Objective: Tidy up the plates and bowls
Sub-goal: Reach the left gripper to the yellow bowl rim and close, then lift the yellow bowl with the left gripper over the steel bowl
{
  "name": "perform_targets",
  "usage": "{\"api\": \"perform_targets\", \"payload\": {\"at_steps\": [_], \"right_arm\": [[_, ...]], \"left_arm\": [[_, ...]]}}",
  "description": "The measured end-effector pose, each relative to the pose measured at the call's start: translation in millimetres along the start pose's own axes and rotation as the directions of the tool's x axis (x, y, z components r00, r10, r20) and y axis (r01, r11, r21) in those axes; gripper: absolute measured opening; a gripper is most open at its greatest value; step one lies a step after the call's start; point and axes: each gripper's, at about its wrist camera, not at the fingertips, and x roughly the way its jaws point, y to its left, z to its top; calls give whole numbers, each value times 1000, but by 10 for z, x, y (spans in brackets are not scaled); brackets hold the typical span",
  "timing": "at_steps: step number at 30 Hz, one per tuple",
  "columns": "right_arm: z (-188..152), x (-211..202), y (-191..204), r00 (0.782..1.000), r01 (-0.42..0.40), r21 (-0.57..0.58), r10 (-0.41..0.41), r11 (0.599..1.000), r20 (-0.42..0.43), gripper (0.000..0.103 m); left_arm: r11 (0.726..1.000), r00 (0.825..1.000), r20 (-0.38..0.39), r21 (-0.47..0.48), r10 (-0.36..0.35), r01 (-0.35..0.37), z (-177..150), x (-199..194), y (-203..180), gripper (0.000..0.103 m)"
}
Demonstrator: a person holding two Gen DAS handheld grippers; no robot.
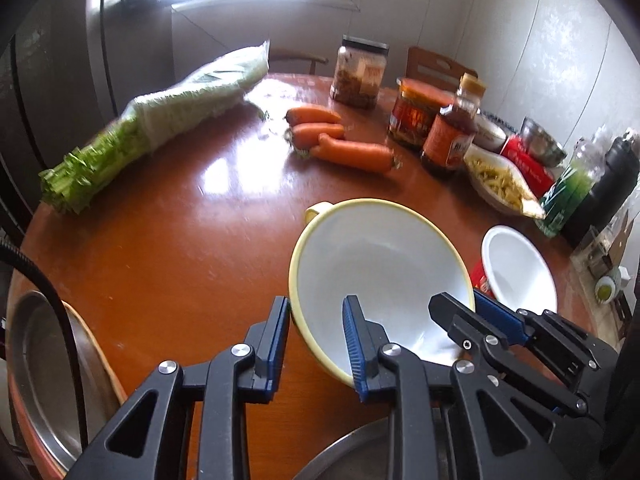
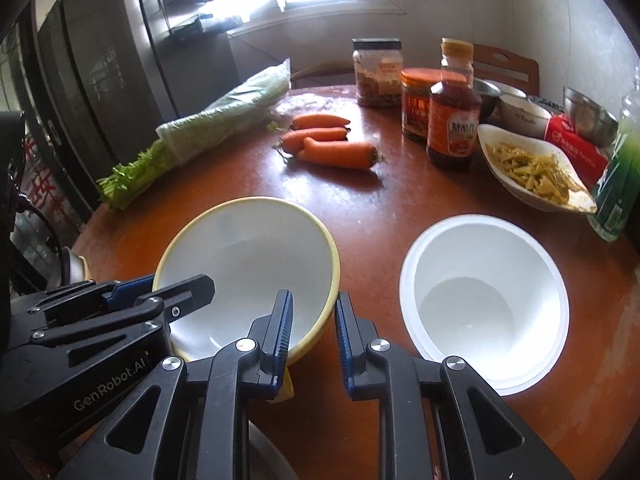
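- Yellow-rimmed bowl (image 1: 372,268) sits straight ahead of my left gripper (image 1: 316,344) and is caught from both sides: the near rim runs between the left gripper's two blue pads, one pad outside the wall, the other inside the white basin.
- My left gripper appears clamped on that rim; the pads look to be against the wall.
- My right gripper (image 2: 314,336) straddles the same bowl's rim on the opposite side, left finger inside the basin, right finger outside; its jaws are drawn in narrow and grip the rim.
- In the left wrist view the right gripper reaches in from the right onto the bowl's edge.
- The bowl looks tilted towards me; I cannot tell whether its base touches the table (image 1: 168,264).
- White bowl (image 2: 484,312) stands just to the right of my right gripper, upright, apart from the yellow-rimmed bowl.
- Beyond both grippers: three carrots (image 2: 324,142), a wrapped bundle of celery (image 1: 156,128) further left, and jars and a sauce bottle (image 2: 454,120) at the far right.
- A dish of food (image 2: 532,168) lies beyond the white bowl.
- A metal plate (image 1: 40,368) lies at the table's edge, left of my left gripper.
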Motion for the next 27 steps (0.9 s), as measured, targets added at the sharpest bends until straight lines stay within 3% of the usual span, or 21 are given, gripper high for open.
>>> {"api": "perform_targets", "payload": {"at_steps": [13, 27], "right_arm": [[73, -461, 232, 996, -10, -40, 14, 999, 93, 22], [-114, -934, 514, 985, -22, -76, 35, 997, 167, 22]], "left_arm": [[1000, 996, 91, 2, 3, -3, -40, -541, 43, 28], [1000, 988, 154, 3, 27, -28, -281, -1036, 66, 28]]}}
